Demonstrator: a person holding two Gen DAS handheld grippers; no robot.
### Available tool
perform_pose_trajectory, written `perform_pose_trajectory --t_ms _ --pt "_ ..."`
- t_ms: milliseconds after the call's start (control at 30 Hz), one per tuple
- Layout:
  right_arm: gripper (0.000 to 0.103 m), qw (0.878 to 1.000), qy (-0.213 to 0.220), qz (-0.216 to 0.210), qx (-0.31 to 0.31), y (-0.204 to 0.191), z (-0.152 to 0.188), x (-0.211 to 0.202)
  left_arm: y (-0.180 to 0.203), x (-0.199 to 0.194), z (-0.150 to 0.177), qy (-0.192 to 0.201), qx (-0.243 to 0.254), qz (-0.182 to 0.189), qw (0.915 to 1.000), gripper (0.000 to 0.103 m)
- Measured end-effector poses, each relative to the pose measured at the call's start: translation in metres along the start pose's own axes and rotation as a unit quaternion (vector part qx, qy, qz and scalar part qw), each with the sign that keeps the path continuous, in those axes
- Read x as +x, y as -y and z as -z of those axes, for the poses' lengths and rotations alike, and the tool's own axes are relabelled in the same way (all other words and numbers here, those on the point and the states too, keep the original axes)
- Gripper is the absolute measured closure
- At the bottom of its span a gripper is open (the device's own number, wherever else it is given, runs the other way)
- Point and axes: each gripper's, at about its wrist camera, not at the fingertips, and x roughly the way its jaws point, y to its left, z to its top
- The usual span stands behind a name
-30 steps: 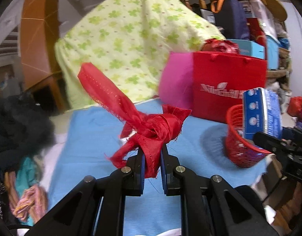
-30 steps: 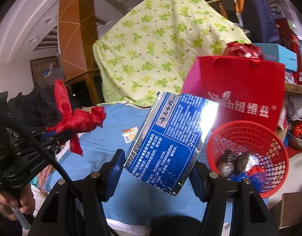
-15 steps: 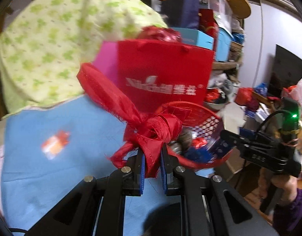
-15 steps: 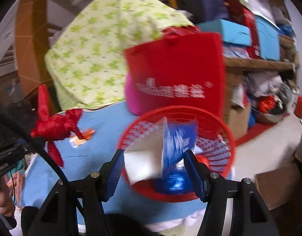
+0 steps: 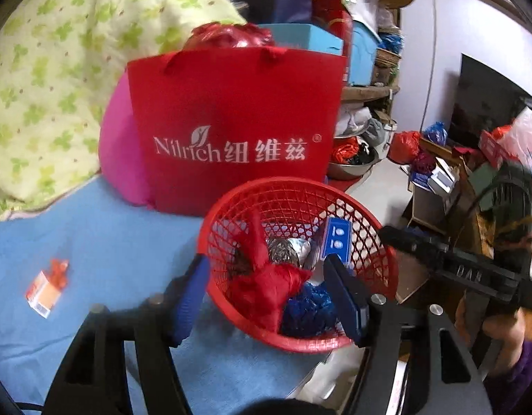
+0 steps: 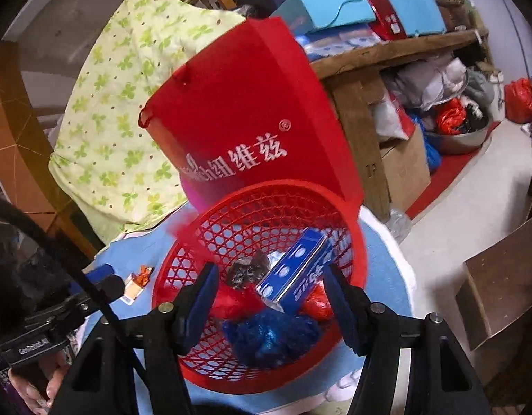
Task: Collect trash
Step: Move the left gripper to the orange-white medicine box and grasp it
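A red mesh basket [image 5: 376, 242] [image 6: 349, 228] stands on the blue cloth at the table's right edge. In it lie the red ribbon [image 5: 266, 287], a blue and silver carton [image 5: 336, 242] [image 6: 293, 276], a blue crumpled bag [image 5: 310, 311] [image 6: 269, 332] and foil scraps [image 5: 283, 252]. My left gripper [image 5: 266, 290] is open right above the basket, with the ribbon between its jaws but free of them. My right gripper [image 6: 271, 297] is open and empty over the basket. A small orange wrapper [image 5: 46, 287] [image 6: 136, 282] lies on the cloth to the left.
A red Nilrich bag [image 5: 231, 131] [image 6: 252, 128] and a pink one [image 5: 118, 152] stand just behind the basket. A green floral quilt [image 5: 47, 69] is piled at back left. Boxes, bags and a metal bowl [image 5: 352, 167] clutter the floor to the right.
My left gripper swung right over the basket and opened, dropping the red ribbon into it. My right gripper let the blue carton fall into the basket and stays open above it.
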Motion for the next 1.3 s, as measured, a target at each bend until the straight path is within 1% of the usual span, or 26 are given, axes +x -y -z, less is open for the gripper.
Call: perform_pose_trajectory --t_ms 67,100,200,233,267,333,400,467,500,567,600,633,700,733,800,833,900,1000,1067,1133,1167,1233,1300 --pt "0.037 1.0 0.009 -0.003 -0.015 -0.007 -0.001 -0.008 -0.006 -0.007 0.007 0.005 0.007 -0.009 0.9999 0.034" --pt "0.037 1.0 0.011 -0.007 -0.019 -0.012 -0.002 -0.01 -0.011 -0.014 0.015 0.009 0.008 -0.011 0.9999 0.034" --pt "0.037 0.999 0.025 -0.028 -0.038 -0.033 -0.006 -0.021 -0.037 -0.036 0.045 0.009 -0.012 -0.025 0.9996 0.034" --pt "0.037 0.998 0.03 -0.036 -0.047 -0.044 -0.007 -0.025 -0.051 -0.044 0.059 0.007 -0.025 -0.031 0.9992 0.034" --pt "0.037 0.997 0.033 -0.044 -0.054 -0.053 -0.007 -0.028 -0.062 -0.05 0.07 0.005 -0.034 -0.04 0.9986 0.034" --pt "0.035 0.994 0.041 -0.071 -0.074 -0.079 -0.006 -0.034 -0.092 -0.063 0.099 -0.005 -0.057 -0.075 0.9955 0.034" --pt "0.03 0.991 0.041 -0.093 -0.085 -0.1 -0.003 -0.036 -0.124 -0.075 0.128 -0.018 -0.083 -0.116 0.9896 0.034" --pt "0.03 0.986 0.029 -0.128 -0.099 -0.129 0.003 -0.031 -0.15 -0.085 0.15 -0.029 -0.107 -0.149 0.9826 0.034" --pt "0.03 0.983 0.02 -0.144 -0.108 -0.144 0.007 -0.026 -0.168 -0.092 0.166 -0.037 -0.123 -0.174 0.9763 0.034" --pt "0.03 0.979 -0.001 -0.163 -0.124 -0.17 0.019 -0.012 -0.19 -0.1 0.184 -0.043 -0.143 -0.203 0.9678 0.034" --pt "0.03 0.978 -0.011 -0.167 -0.128 -0.178 0.023 -0.006 -0.202 -0.105 0.195 -0.045 -0.156 -0.215 0.9631 0.034" --pt "0.03 0.975 -0.032 -0.174 -0.135 -0.194 0.032 0.008 -0.214 -0.11 0.205 -0.047 -0.17 -0.225 0.9584 0.034" --pt "0.03 0.972 -0.06 -0.176 -0.146 -0.213 0.047 0.027 -0.234 -0.115 0.218 -0.05 -0.192 -0.235 0.9514 0.034" --pt "0.03 0.969 -0.083 -0.175 -0.154 -0.226 0.058 0.043 -0.242 -0.114 0.222 -0.052 -0.199 -0.239 0.949 0.034" --pt "0.03 0.966 -0.113 -0.174 -0.157 -0.239 0.071 0.067 -0.259 -0.113 0.224 -0.054 -0.21 -0.247 0.9445 0.034" --pt "0.03 0.964 -0.129 -0.174 -0.153 -0.245 0.079 0.083 -0.266 -0.111 0.223 -0.054 -0.211 -0.25 0.9435 0.034" --pt "0.03 0.963 -0.156 -0.165 -0.145 -0.254 0.095 0.113 -0.281 -0.108 0.218 -0.054 -0.209 -0.255 0.9425 0.034" --pt "0.03 0.962 -0.181 -0.147 -0.14 -0.256 0.116 0.151 -0.304 -0.091 0.201 -0.06 -0.201 -0.261 0.9422 0.032" --pt "0.03 0.961 -0.202 -0.138 -0.127 -0.248 0.131 0.175 -0.319 -0.075 0.189 -0.065 -0.197 -0.26 0.9431 0.031" --pt "0.03 0.958 -0.236 -0.113 -0.121 -0.241 0.141 0.192 -0.332 -0.061 0.177 -0.067 -0.192 -0.253 0.9459 0.03" --pt "0.03 0.957 -0.242 -0.108 -0.116 -0.238 0.141 0.194 -0.336 -0.056 0.172 -0.067 -0.189 -0.251 0.947 0.03" --pt "0.03 0.958 -0.234 -0.119 -0.118 -0.238 0.138 0.194 -0.351 -0.036 0.153 -0.065 -0.184 -0.241 0.9508 0.029" --pt "0.03 0.957 -0.236 -0.113 -0.123 -0.237 0.139 0.197 -0.362 -0.02 0.14 -0.065 -0.188 -0.227 0.9534 0.027"
